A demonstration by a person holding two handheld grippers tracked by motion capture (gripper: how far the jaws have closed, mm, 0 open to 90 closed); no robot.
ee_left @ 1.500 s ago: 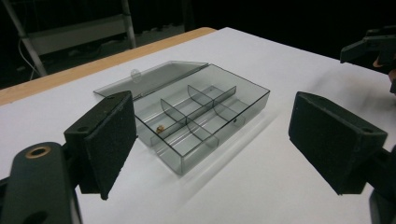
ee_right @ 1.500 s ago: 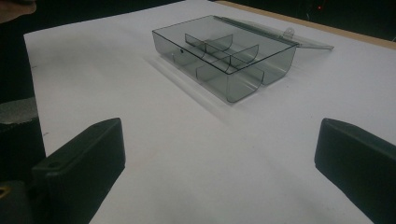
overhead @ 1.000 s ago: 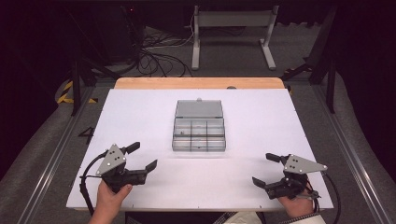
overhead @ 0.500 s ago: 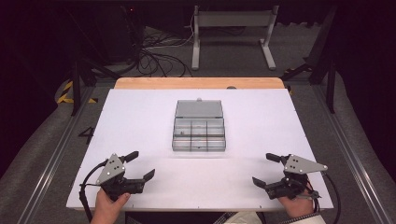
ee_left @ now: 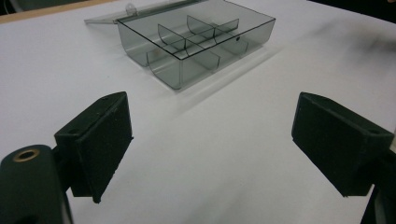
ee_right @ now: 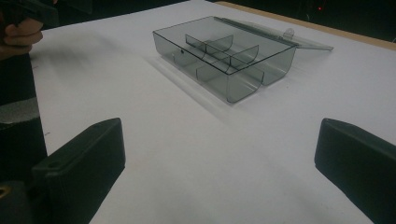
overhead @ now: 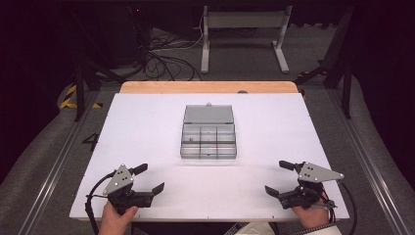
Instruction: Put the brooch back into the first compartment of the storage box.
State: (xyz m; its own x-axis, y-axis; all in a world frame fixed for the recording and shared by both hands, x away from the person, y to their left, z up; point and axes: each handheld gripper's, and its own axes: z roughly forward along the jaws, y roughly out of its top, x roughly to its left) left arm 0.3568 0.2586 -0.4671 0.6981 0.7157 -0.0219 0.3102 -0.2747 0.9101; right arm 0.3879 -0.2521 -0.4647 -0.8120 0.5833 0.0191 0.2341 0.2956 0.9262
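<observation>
A clear grey compartment box (overhead: 209, 142) sits in the middle of the white table (overhead: 142, 127), its lid (overhead: 208, 114) laid open flat behind it. The compartments look empty. My left gripper (overhead: 152, 177) rests near the front left edge, open, with nothing between its jaws. My right gripper (overhead: 275, 176) rests near the front right edge, also open and empty. In the left gripper view the box (ee_left: 196, 42) lies ahead beyond the wide-apart jaws of the left gripper (ee_left: 212, 149). In the right gripper view the box (ee_right: 224, 53) lies ahead of the right gripper (ee_right: 219, 158).
A wooden strip (overhead: 205, 87) borders the table's far edge. Beyond it stand a metal frame (overhead: 242, 34) and loose cables (overhead: 161, 54) on the floor. The other hand (ee_right: 18, 32) shows at the top left of the right gripper view.
My left gripper has drawn back toward the front edge of the table, staying open. The right gripper and the box have not moved.
</observation>
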